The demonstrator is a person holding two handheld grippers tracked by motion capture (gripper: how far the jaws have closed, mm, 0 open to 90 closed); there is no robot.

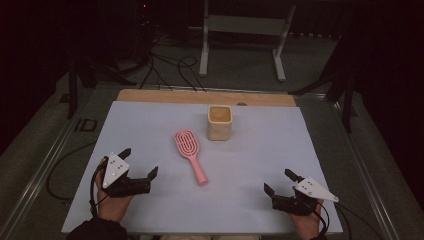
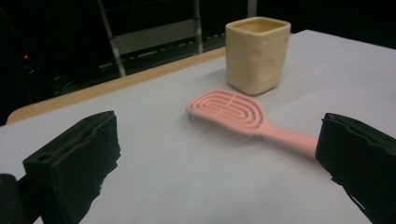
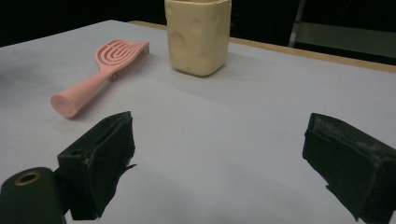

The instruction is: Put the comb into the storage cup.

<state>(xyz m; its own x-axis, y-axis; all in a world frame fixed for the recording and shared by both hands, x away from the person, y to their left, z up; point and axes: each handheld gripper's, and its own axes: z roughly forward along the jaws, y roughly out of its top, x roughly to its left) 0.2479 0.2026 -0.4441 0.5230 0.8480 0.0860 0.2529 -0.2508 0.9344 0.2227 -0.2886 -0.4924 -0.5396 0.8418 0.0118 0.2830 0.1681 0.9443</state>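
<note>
A pink hairbrush [image 1: 190, 155] lies flat on the white-covered bench [image 1: 150, 125], near its middle, its vented oval head toward the far side and its handle running back toward the person's edge, angled a little to the right. Just beyond the head and slightly to its right stands a cream square-sided cup [image 1: 219, 122], upright, close to the brush but not touching it; the left gripper view shows a strip of bare bench between the two. The left gripper [image 1: 137, 162] sits low at the near left of the bench, held in the person's left hand [image 1: 112, 202], its fingers [image 2: 74, 163] spread wide with nothing between them; in its own view the brush handle ends close to the right-hand finger, though apart from it. The right gripper [image 1: 280, 182] rests at the near right in the right hand [image 1: 306, 222], well apart from brush and cup, its fingers [image 3: 100, 156] likewise spread wide and empty. In the right gripper view the brush [image 3: 100, 74] lies off to the left with the round handle end nearest, and the cup [image 3: 198, 35] stands ahead, dimpled on its sides.
</note>
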